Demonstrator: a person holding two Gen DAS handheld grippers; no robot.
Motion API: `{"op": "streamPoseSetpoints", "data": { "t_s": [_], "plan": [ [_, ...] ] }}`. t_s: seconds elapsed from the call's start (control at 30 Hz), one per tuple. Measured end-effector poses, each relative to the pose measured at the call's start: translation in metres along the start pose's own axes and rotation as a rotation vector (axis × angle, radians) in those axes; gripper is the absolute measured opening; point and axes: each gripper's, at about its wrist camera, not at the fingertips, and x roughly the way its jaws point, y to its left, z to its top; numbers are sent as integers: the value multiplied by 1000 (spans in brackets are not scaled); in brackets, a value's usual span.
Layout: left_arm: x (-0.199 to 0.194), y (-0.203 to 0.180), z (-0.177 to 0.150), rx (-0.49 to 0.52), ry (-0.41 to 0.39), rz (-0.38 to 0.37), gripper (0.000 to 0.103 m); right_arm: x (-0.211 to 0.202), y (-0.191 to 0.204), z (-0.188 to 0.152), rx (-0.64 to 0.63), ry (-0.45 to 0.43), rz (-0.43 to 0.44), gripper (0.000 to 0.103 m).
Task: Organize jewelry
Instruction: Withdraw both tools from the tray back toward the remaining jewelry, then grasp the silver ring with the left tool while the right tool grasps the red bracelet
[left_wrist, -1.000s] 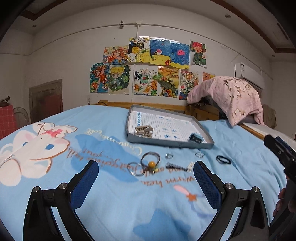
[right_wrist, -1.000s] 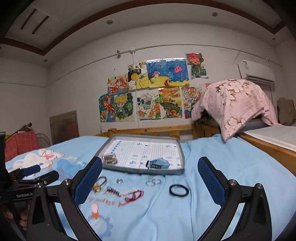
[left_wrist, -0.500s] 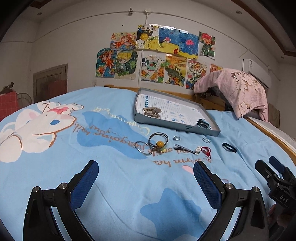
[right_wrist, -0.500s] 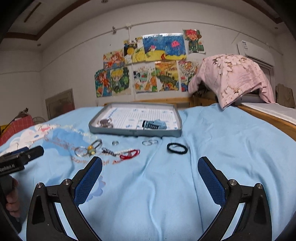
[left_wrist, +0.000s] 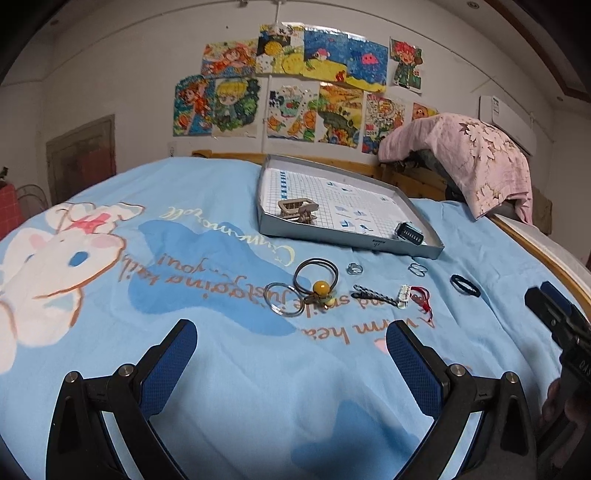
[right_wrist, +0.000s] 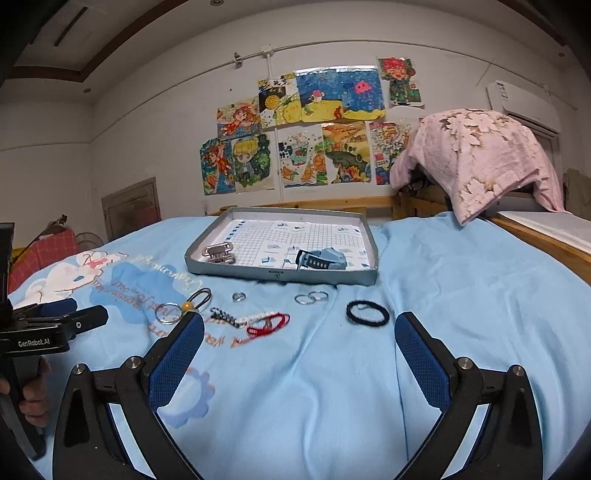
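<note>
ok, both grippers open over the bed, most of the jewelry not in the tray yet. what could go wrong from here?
1. The hair tie with the yellow bead touches the keyring; a pinch may drag both.
2. The small ring and paired rings lie flat on the soft sheet, so the right gripper may pinch fabric or miss.
3. The red cord tangles with the clip; one may trail and drop short of the tray.

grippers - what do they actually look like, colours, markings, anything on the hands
Both the left gripper and right gripper have matte black angled fingers with silver pivot bolts and textured blue pads. Seen from the right wrist view, the left one's black body carries white "GenRobot.AI" lettering. A bare hand grips its black handle; no sleeve or cable shows.
</note>
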Motion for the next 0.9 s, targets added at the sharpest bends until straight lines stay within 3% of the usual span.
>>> {"op": "streamPoseSetpoints", "data": {
  "t_s": [0.3, 0.37, 0.4, 0.47, 0.5, 0.67, 0.83, 0.9],
  "plan": [
    [51, 3, 38, -11, -21, -35, 103, 45, -8, 20, 68, 1, 60, 101],
    [60, 3, 43, -6, -22, -42, 100, 57, -5, 22, 65, 6, 80, 96],
    [65, 4, 44, -3, -18, -45, 96, 64, -3, 23, 61, 14, 89, 91],
    [75, 5, 43, 3, -3, -49, 88, 80, 2, 22, 52, 44, 102, 69],
    [82, 6, 39, 1, 12, -50, 81, 87, 4, 21, 52, 60, 110, 67],
    [103, 15, 20, -25, 76, -94, 63, 111, 11, 4, 47, 128, 138, 66],
    [114, 22, 12, -51, 108, -112, 56, 122, 11, -8, 59, 174, 162, 66],
    [120, 21, 9, -44, 135, -92, 43, 127, 9, -11, 66, 194, 165, 66]
  ]
}}
